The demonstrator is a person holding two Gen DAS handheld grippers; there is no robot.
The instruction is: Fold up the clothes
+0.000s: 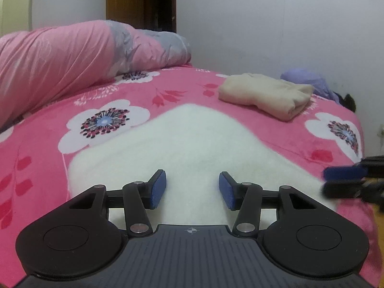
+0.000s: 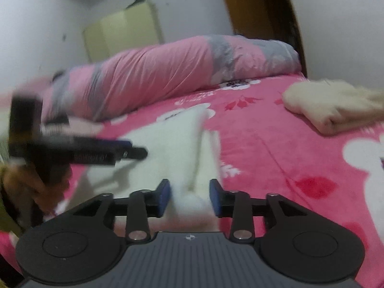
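Both hand-held grippers spread over the white garment point(image 1: 182, 144): left hand-held gripper point(image 1: 192, 190) empty, right hand-held gripper point(image 2: 189, 198) straddling its loose edge unpinched; fold may spring open.

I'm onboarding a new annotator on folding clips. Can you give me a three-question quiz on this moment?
1. True or false: the beige garment is already folded.
2. The white fleece lies: A) on the bedspread B) on the rolled quilt C) on the floor.
3. Is the left tool clamped on fabric?

Key: 1 true; 2 A; 3 no, its pads stand apart over the fleece.
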